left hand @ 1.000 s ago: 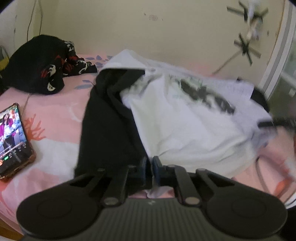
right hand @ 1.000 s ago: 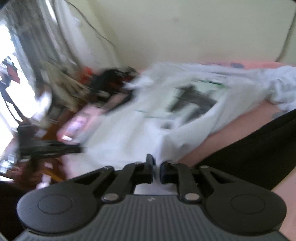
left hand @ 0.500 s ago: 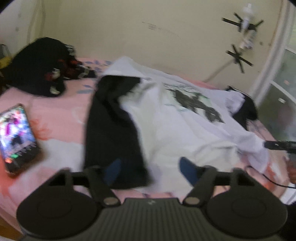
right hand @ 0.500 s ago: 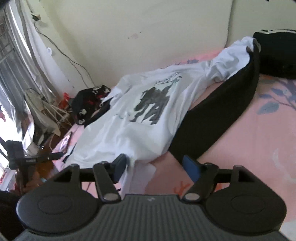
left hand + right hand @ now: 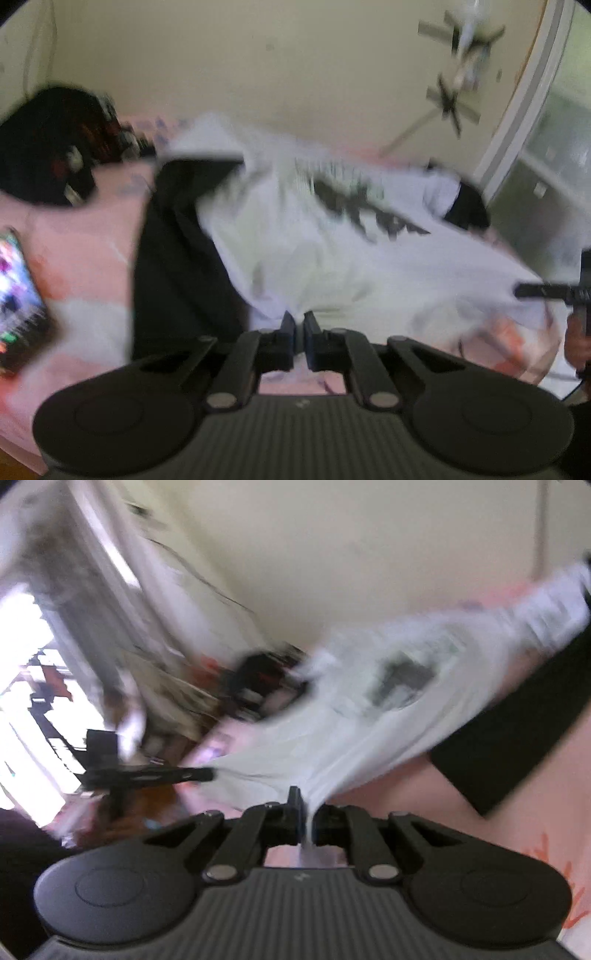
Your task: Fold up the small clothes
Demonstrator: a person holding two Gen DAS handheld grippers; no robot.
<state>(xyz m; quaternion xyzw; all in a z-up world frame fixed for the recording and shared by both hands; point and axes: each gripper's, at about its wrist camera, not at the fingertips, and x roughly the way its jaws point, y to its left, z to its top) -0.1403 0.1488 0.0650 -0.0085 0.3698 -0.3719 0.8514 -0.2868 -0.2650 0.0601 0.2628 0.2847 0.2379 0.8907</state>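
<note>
A white T-shirt [image 5: 332, 254] with a dark print lies spread over the pink bed, partly on top of a black garment [image 5: 177, 251]. My left gripper [image 5: 299, 325] is shut on the shirt's near hem, the cloth pinched between its pads. In the right wrist view the same white T-shirt [image 5: 332, 731] stretches away, and my right gripper [image 5: 306, 812] is shut on another part of its hem, cloth pulled taut from the jaws. The black garment [image 5: 517, 738] lies to its right. Both views are blurred.
A lit phone [image 5: 18, 299] lies on the bed at the left. A dark heap of clothes [image 5: 48, 151] sits at the far left by the wall. The other gripper [image 5: 546, 291] shows at the right edge, and likewise at the left [image 5: 147, 775].
Both grippers were shut, opened wide half a second ago, and are shut again on the white shirt's hem. The shirt is pulled taut and the right view has swung left.
</note>
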